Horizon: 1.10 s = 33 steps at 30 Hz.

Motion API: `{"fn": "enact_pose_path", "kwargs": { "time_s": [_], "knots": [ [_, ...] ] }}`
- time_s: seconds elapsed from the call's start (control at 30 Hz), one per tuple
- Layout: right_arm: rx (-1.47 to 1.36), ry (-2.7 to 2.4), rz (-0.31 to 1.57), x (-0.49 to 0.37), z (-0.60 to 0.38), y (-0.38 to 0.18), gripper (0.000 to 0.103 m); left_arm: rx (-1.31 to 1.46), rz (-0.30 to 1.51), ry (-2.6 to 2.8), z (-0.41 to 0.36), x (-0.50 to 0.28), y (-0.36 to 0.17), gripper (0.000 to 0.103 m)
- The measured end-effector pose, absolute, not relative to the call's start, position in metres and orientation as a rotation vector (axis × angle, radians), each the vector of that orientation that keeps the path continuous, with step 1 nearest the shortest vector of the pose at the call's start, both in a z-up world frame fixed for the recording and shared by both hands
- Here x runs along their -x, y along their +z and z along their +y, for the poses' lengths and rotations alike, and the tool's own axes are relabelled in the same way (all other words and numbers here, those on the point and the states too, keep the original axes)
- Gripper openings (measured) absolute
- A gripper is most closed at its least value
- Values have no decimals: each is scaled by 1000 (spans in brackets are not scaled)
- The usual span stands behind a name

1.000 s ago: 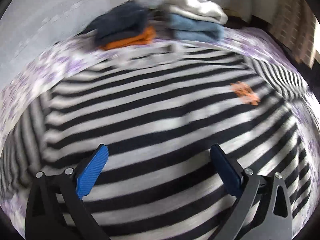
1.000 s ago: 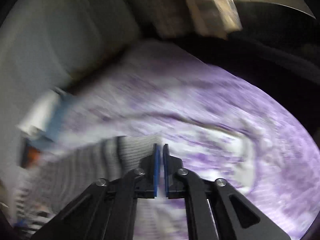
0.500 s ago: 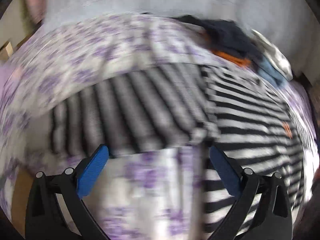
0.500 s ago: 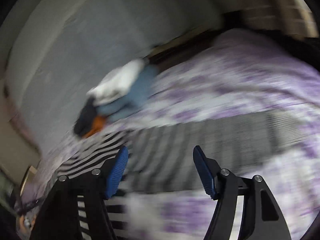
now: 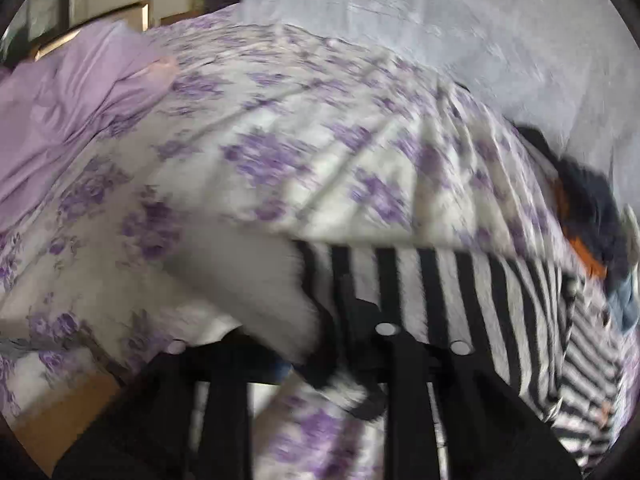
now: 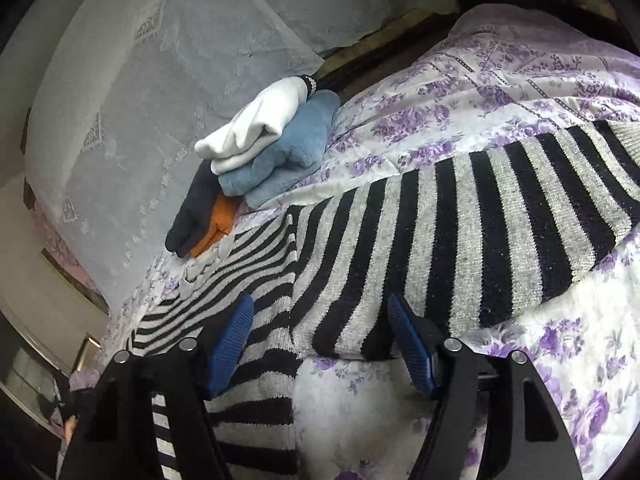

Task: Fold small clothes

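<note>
Purple floral bedspread (image 6: 500, 92), striped sweater (image 6: 460, 232) spread across, folded pile (image 6: 260, 148) far left by lace pillows (image 6: 160, 80), right gripper (image 6: 320, 344) jaws spread wide, left gripper (image 5: 316, 344) pinching sweater cuff.

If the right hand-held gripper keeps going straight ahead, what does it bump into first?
Probably the striped sweater. The open right hand-held gripper points down at its sleeve on the bed, though depth is hard to judge.

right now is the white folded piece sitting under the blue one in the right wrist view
No, the white folded piece lies on top of the blue one, both stacked beside the striped sweater.
</note>
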State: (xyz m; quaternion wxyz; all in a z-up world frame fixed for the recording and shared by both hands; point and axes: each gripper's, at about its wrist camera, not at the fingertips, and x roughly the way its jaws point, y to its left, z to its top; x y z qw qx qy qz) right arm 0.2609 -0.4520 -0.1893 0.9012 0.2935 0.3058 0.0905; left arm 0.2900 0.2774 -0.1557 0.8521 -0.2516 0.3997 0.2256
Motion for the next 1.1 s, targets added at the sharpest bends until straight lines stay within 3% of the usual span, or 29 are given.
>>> {"fn": "enact_pose_path", "kwargs": {
  "time_s": [0.07, 0.13, 0.17, 0.23, 0.27, 0.33, 0.47, 0.57, 0.7, 0.83, 0.87, 1.1],
  "knots": [
    [-589, 200, 637, -261, -447, -188, 81, 496, 864, 528, 285, -291, -153, 24],
    [-577, 193, 641, -267, -443, -188, 81, 402, 879, 623, 288, -292, -146, 56],
    [-577, 192, 641, -267, -443, -188, 81, 335, 859, 695, 289, -287, -138, 64],
    [-575, 184, 639, -266, -443, -186, 81, 257, 775, 721, 286, -275, -117, 91],
    [-566, 170, 638, -266, -441, -183, 81, 223, 731, 735, 280, -269, -104, 94],
    [-534, 154, 644, -269, -434, -173, 82, 209, 673, 666, 261, -261, -87, 95],
    [-461, 180, 647, -284, -405, -141, 84, 134, 742, 303, 172, -296, -74, 99],
    [-370, 193, 690, -305, -369, -125, 94, 54, 775, 143, 98, -326, -81, 99],
    [-160, 198, 761, -341, -320, -131, 96, 6, 831, 18, 19, -359, -102, 99],
    [-107, 170, 1011, -388, -310, -192, 100, -61, 1036, 42, -14, -415, -173, 99],
    [-26, 160, 943, -381, -303, -189, 100, -61, 1013, 37, -15, -414, -177, 99],
    [-33, 152, 920, -281, -292, -167, 100, -31, 914, -97, -8, -335, -146, 99]
  ]
}}
